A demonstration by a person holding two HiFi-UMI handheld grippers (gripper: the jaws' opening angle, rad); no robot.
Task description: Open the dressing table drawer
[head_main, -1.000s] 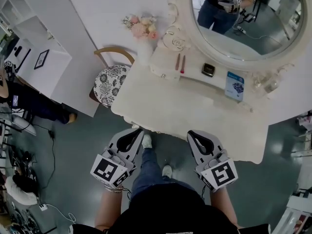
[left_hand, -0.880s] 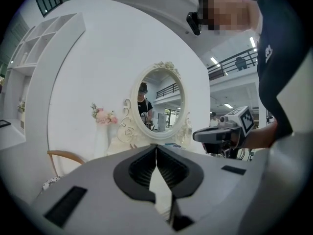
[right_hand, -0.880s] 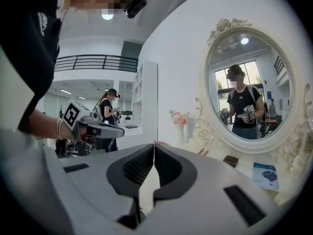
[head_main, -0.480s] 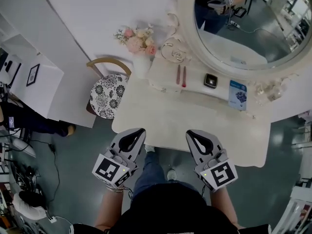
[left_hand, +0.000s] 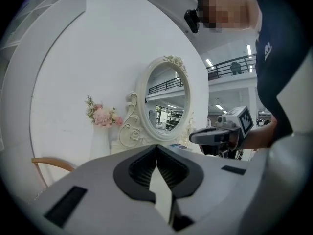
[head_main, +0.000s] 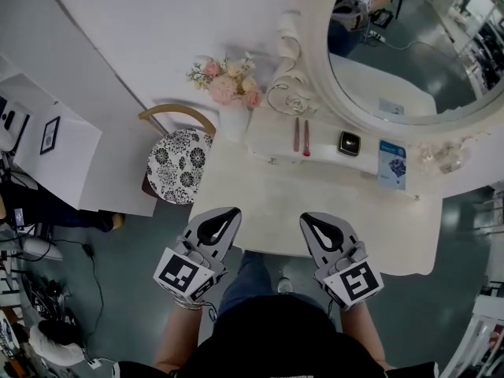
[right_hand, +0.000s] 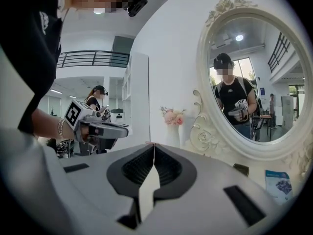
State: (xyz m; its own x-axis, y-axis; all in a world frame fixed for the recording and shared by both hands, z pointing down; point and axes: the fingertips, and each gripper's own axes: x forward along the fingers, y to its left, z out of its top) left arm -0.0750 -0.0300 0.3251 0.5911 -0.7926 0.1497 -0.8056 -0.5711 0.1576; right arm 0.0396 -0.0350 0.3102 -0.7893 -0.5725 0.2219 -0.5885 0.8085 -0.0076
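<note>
**A:** While looking steeply down from the head view, noted the left gripper [head_main: 233, 210] and the right gripper [head_main: 306, 216] side by side, apart from each other, both pointing toward the dressing table [head_main: 346, 211]. Checked the jaws?

**B:** Checked in each gripper view. Found the left gripper's jaws pressed together tip to tip, with nothing between them. Found the same on the right: closed and empty.

**A:** Located the drawer?

**B:** Cannot make out a drawer front in any view; only the cream top visible from above. Placed the table directly ahead of both grippers, against the white wall, with both tips overlapping its near edge in the head view. Cannot tell whether touching.

**A:** Logged the rest?

**B:** Recorded a raised shelf [head_main: 327, 153] along the back of the table, below the oval mirror [head_main: 409, 61].
- On the shelf: two slim sticks [head_main: 302, 135] lying side by side, a small dark square item [head_main: 350, 142] just to their right, and a blue card [head_main: 391, 164] farther right.
- At the table's left rear corner: a white vase [head_main: 235, 122] of pink flowers [head_main: 227, 83].
- Just left of the table: a chair [head_main: 179, 166] with a black-and-white floral seat.
</note>
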